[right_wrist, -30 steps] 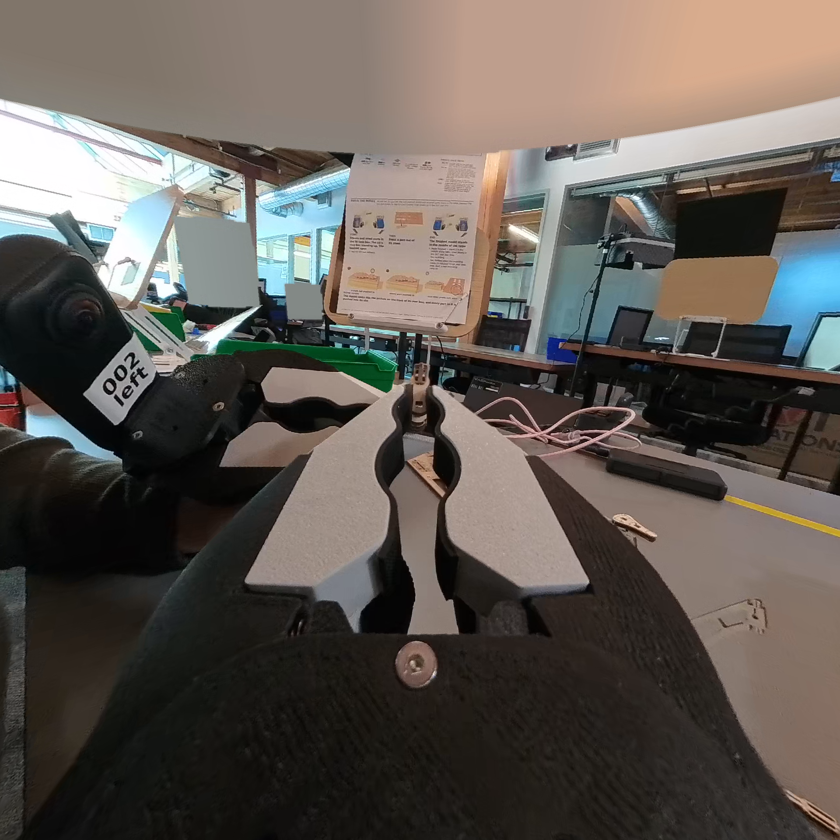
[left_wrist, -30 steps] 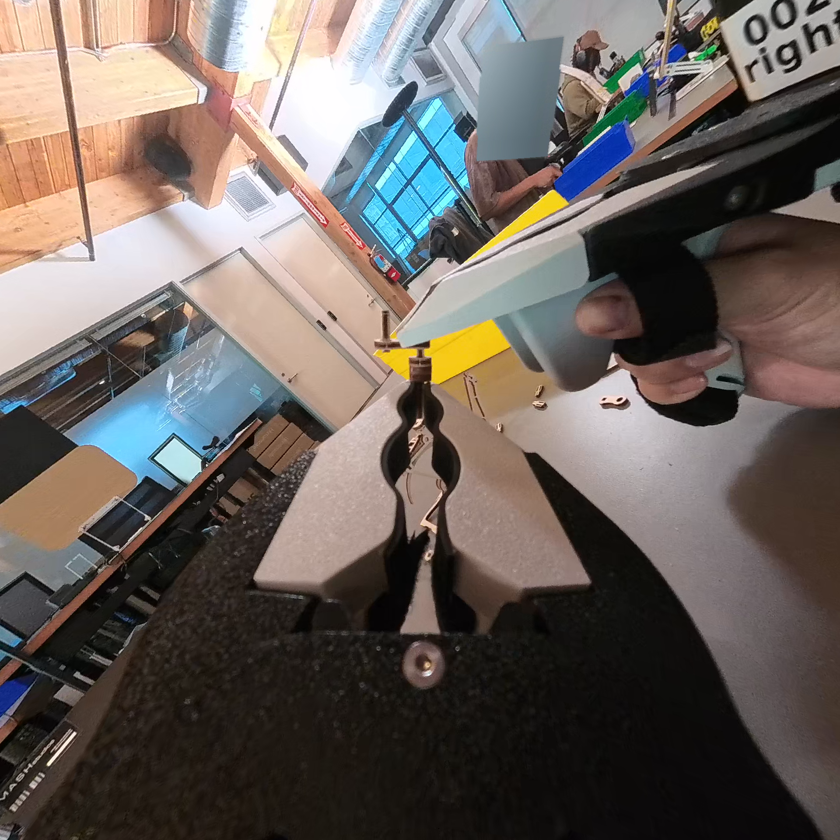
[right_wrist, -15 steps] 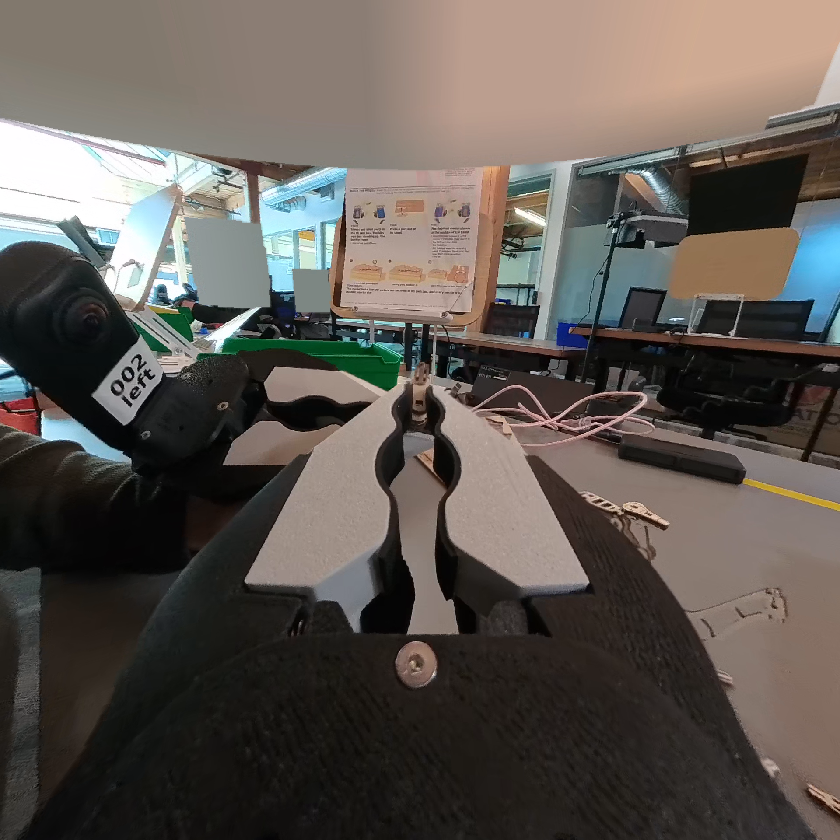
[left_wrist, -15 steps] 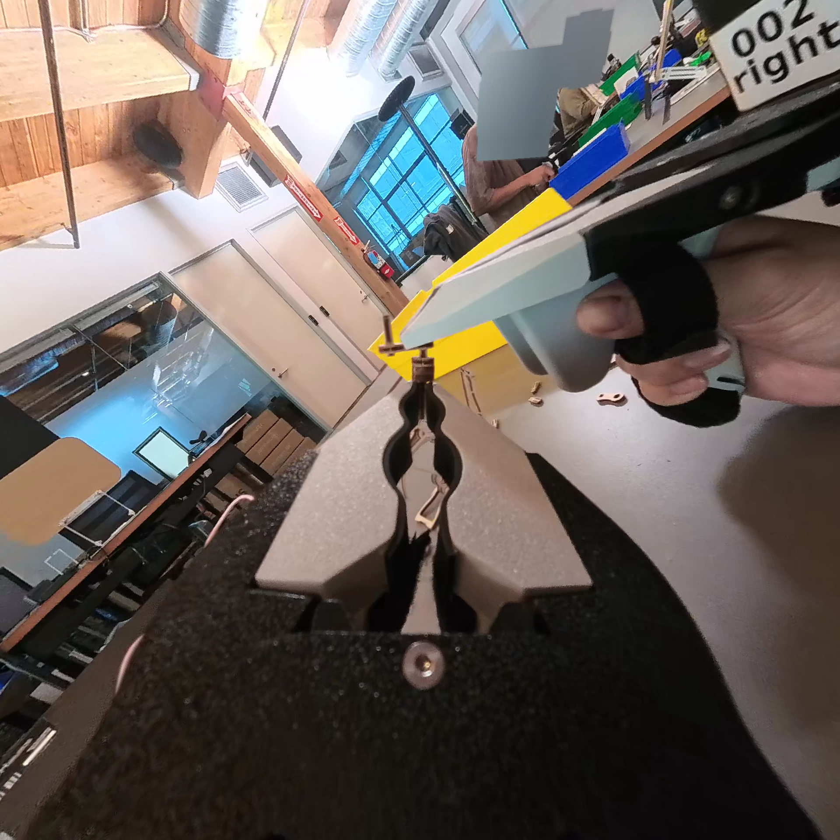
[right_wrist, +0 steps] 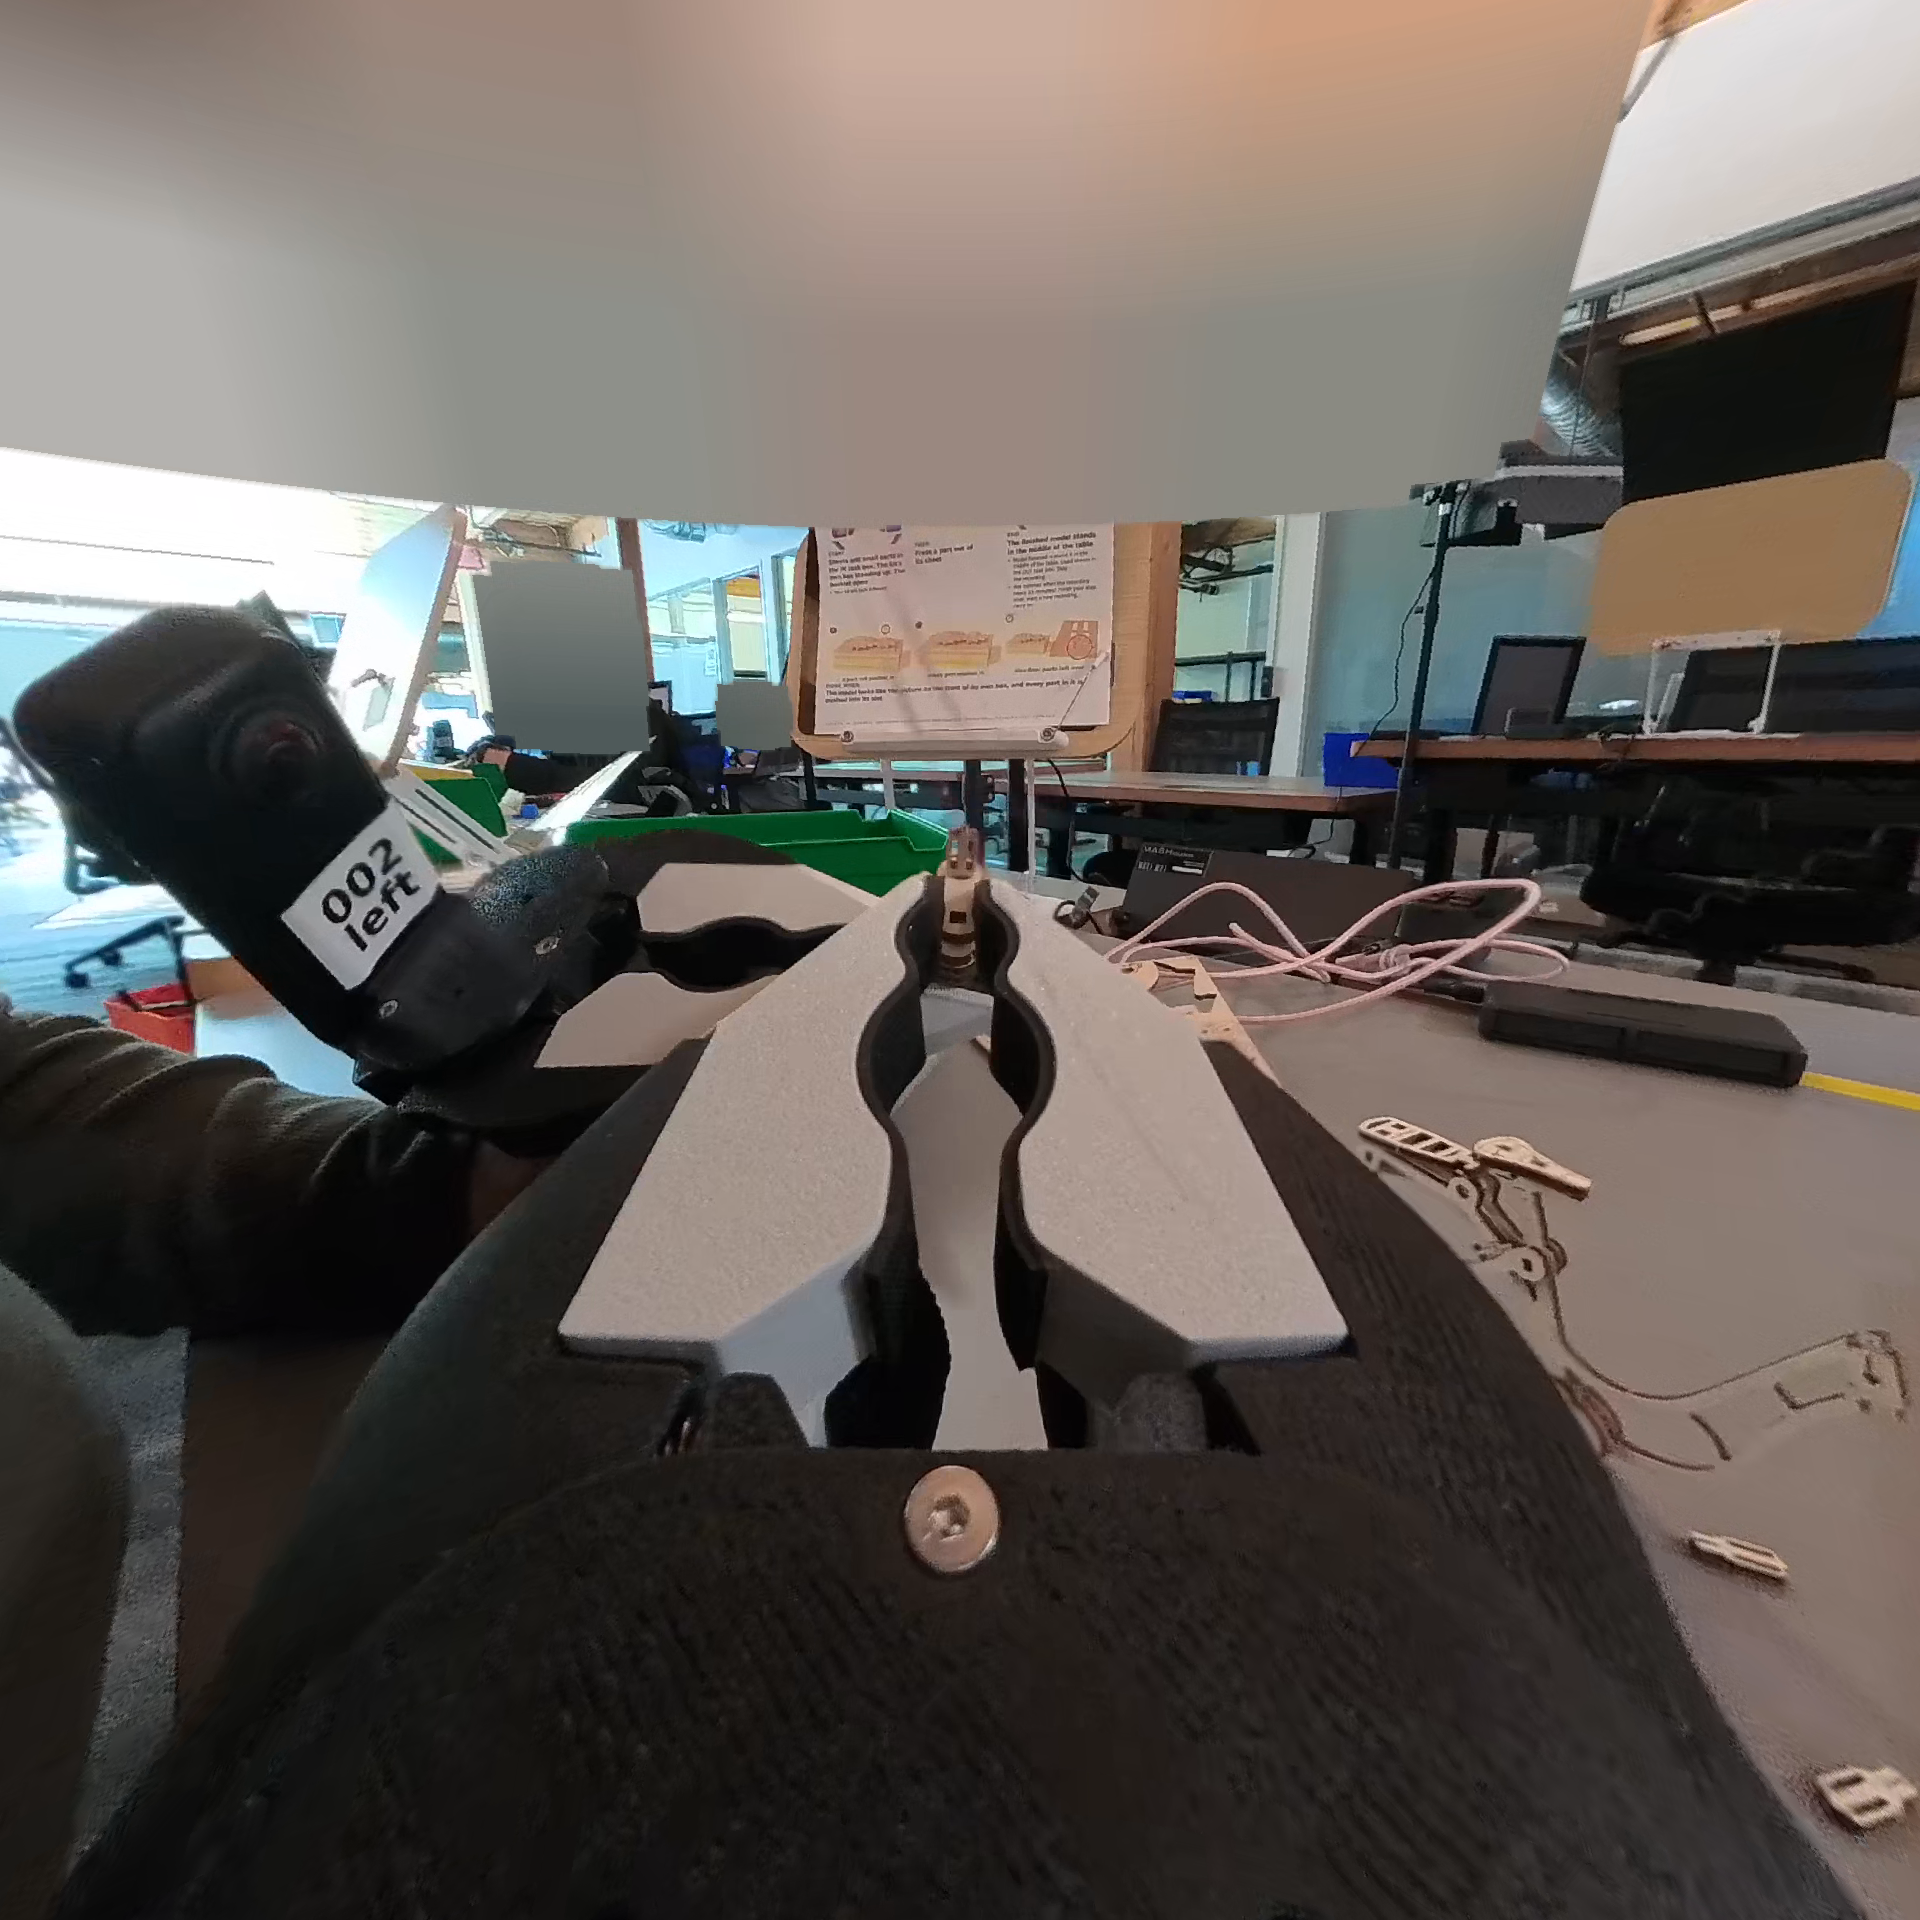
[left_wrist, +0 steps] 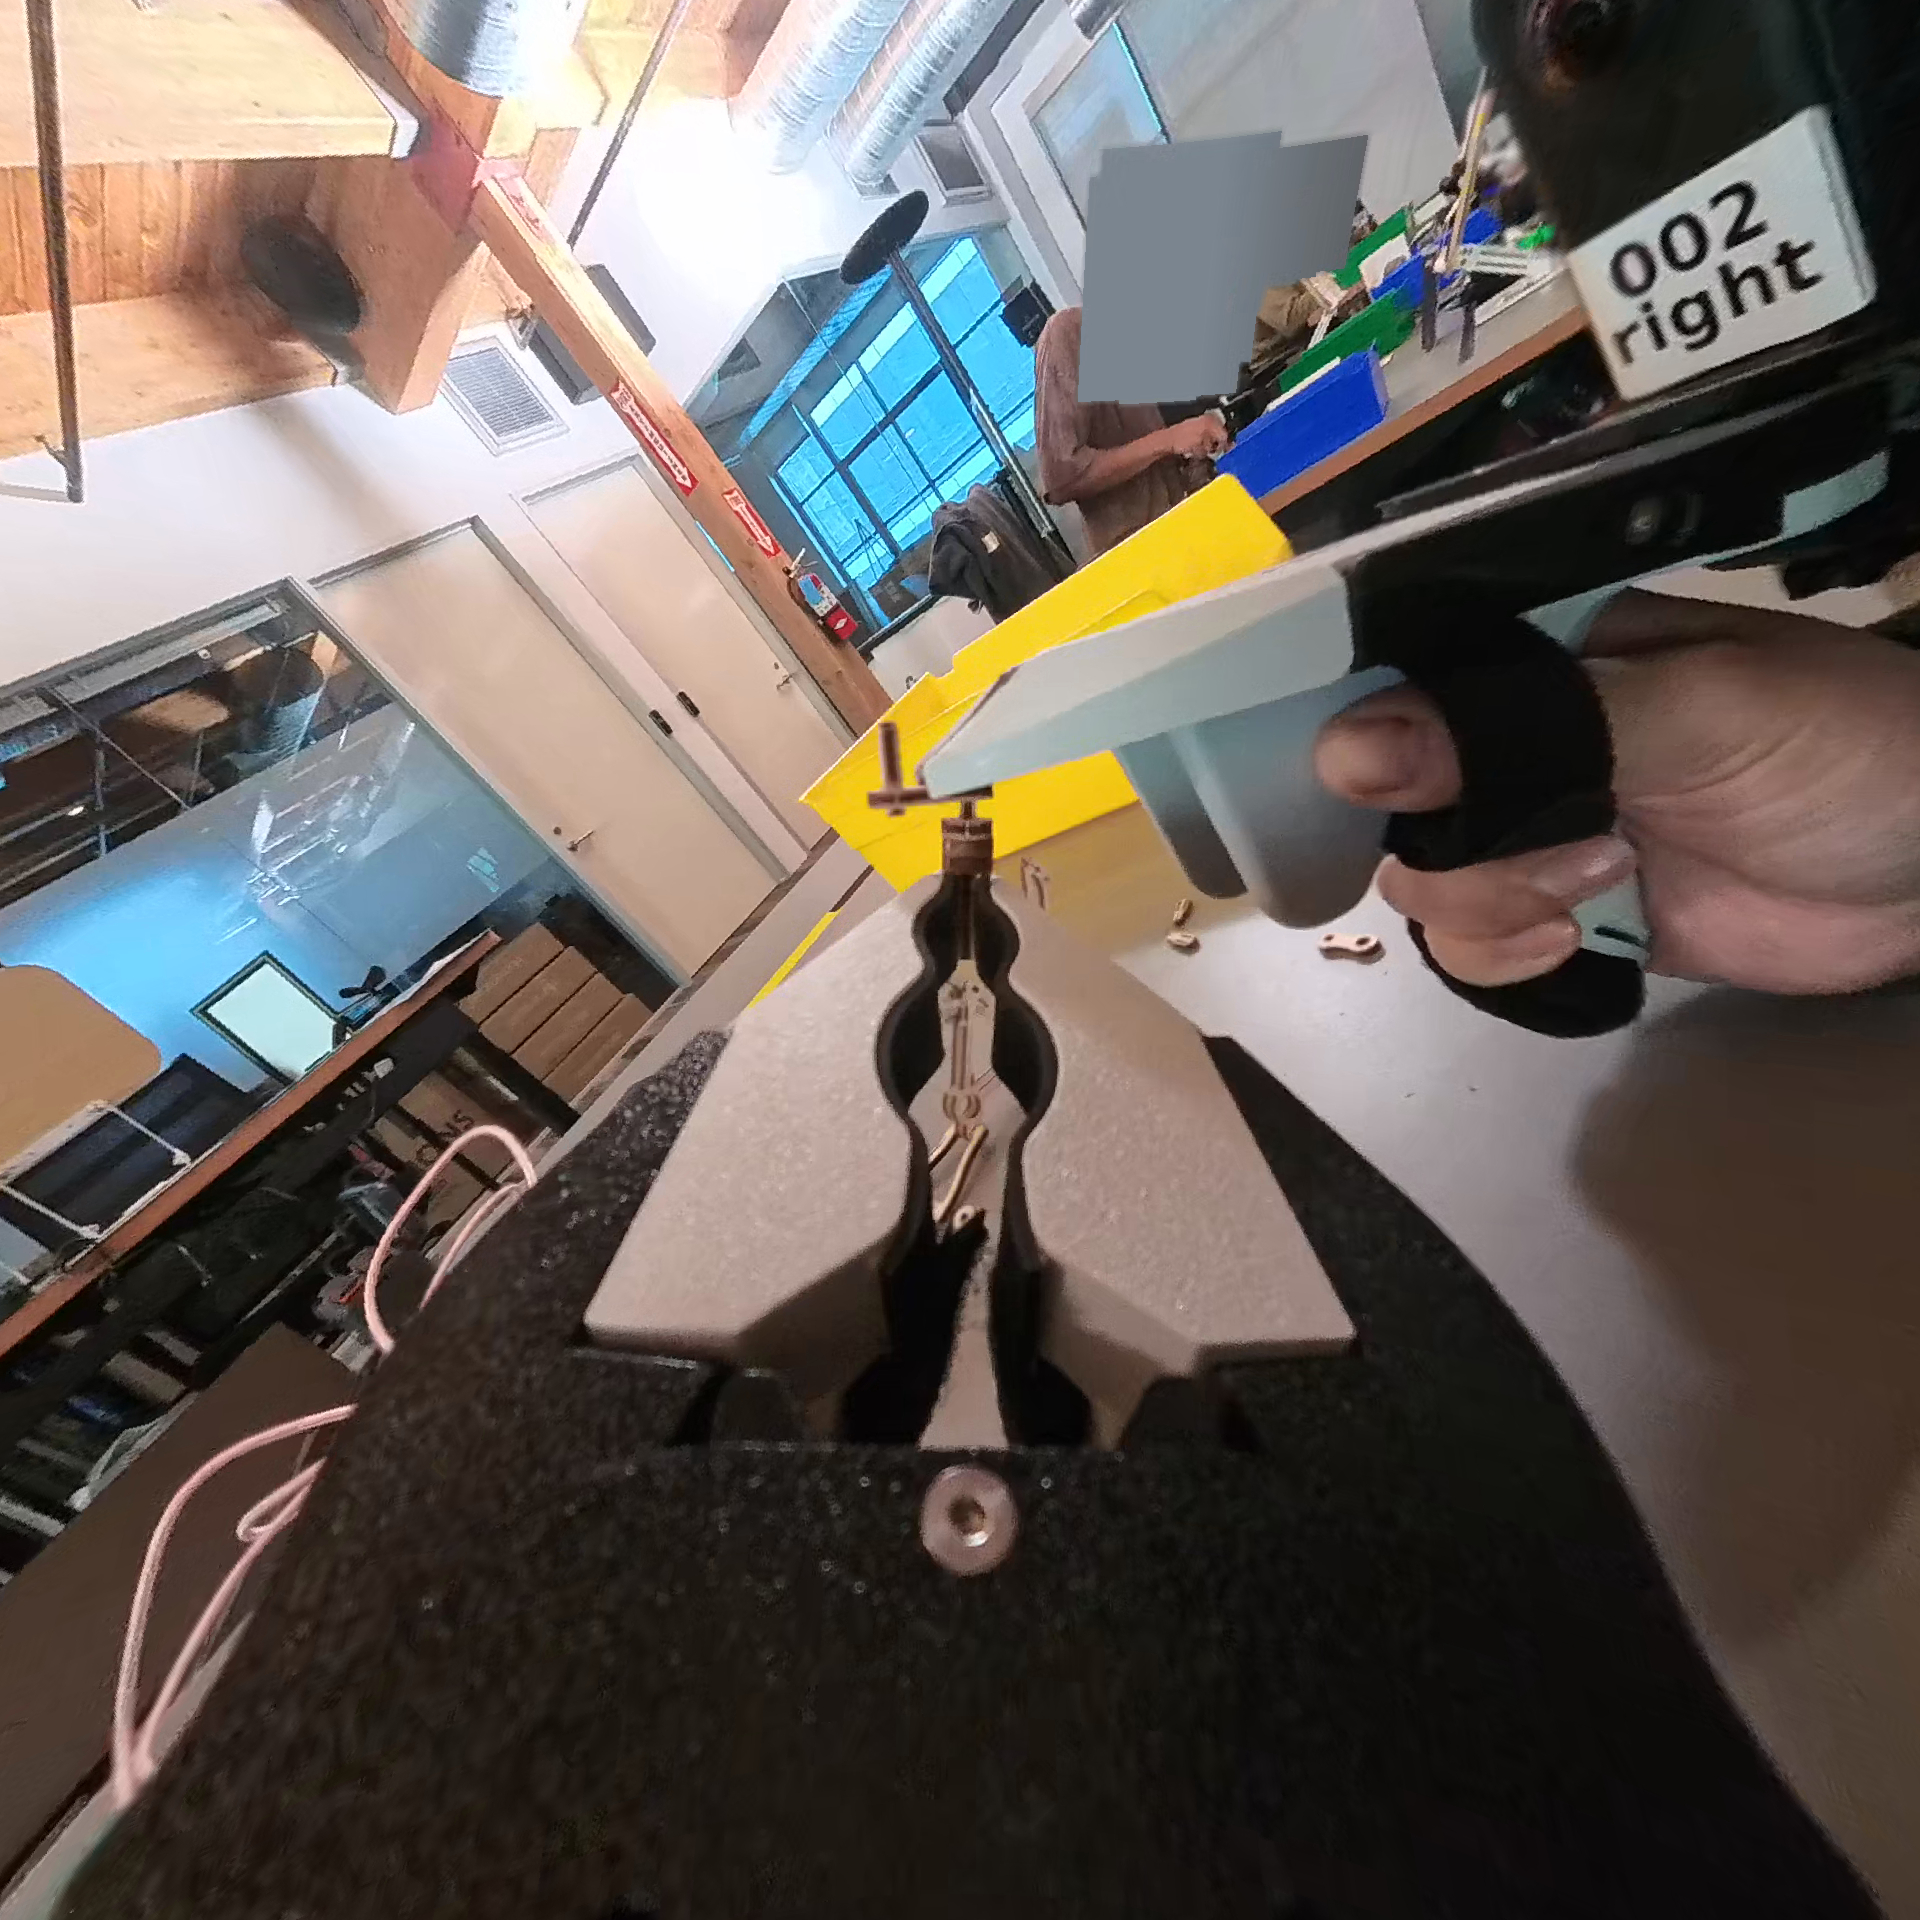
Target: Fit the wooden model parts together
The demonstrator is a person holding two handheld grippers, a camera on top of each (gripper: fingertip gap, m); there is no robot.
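Left gripper (left_wrist: 964,883) is clamped tight on a small wooden piece (left_wrist: 965,847) poking out past its tips, and right above that the right gripper (left_wrist: 940,781) pinches a cross-shaped wooden part (left_wrist: 894,784) just short of touching it, yellow bin (left_wrist: 1039,717) sitting behind.

Daylight fills a workshop with white walls, a wooden ceiling beam (left_wrist: 623,343) and silver ducts (left_wrist: 894,94). Blue-paned windows (left_wrist: 894,416) sit far off. Pale doors (left_wrist: 644,665) stand beside glass partitions (left_wrist: 260,790). Far right, desks (right_wrist: 1621,753) carry dark monitors (right_wrist: 1527,681).
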